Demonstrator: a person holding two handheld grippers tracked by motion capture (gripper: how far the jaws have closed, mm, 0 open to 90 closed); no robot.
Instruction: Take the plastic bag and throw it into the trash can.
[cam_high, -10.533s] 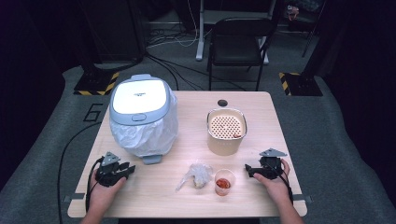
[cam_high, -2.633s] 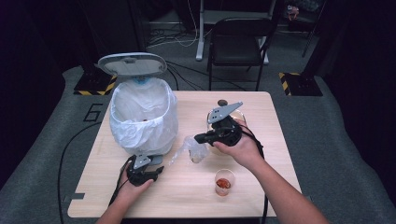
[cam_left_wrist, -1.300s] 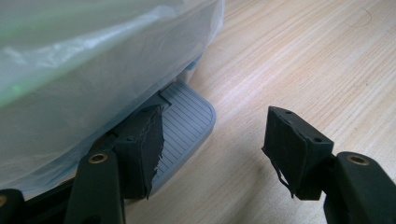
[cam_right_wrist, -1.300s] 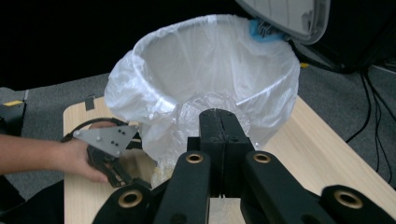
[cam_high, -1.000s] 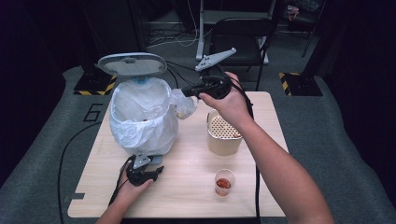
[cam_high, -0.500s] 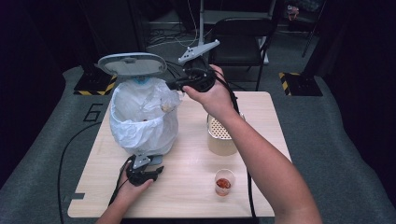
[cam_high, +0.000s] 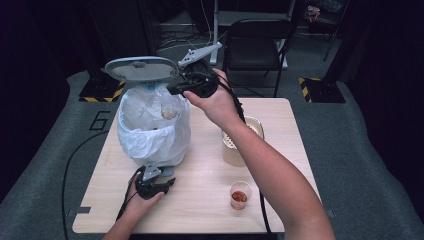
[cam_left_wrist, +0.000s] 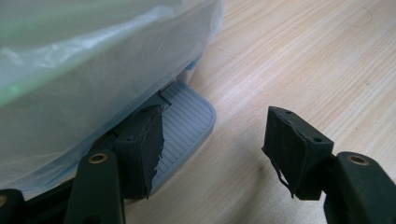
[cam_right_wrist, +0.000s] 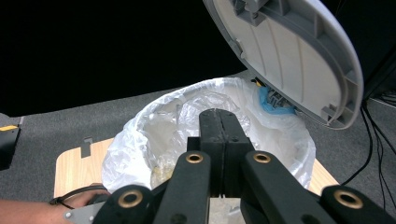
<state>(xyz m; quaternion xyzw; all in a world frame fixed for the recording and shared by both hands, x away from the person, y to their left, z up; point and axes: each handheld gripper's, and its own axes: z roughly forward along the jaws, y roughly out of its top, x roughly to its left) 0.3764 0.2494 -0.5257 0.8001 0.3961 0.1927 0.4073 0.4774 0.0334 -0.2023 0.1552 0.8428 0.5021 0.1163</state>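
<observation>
A grey pedal bin (cam_high: 150, 135) lined with a white plastic bag stands at the table's left, its lid (cam_high: 141, 68) raised. My right gripper (cam_high: 174, 90) hovers over the bin's mouth, jaws shut on a crumpled plastic wrapper (cam_high: 167, 112) that hangs down inside the liner. In the right gripper view the shut jaws (cam_right_wrist: 219, 116) point into the bag (cam_right_wrist: 154, 126) under the lid (cam_right_wrist: 289, 56). My left gripper (cam_high: 161, 176) rests on the table at the bin's foot. It is open, with one finger (cam_left_wrist: 140, 144) lying on the ribbed grey pedal (cam_left_wrist: 187, 116).
A beige perforated container (cam_high: 235, 150) stands right of the bin, partly behind the right forearm. A small clear cup (cam_high: 239, 196) with something red sits near the front edge. A black chair (cam_high: 255, 40) stands behind the wooden table (cam_high: 200, 210).
The right gripper has carried the wrapper leftward from beside the bin to over its open mouth. The left gripper has stayed on the pedal.
</observation>
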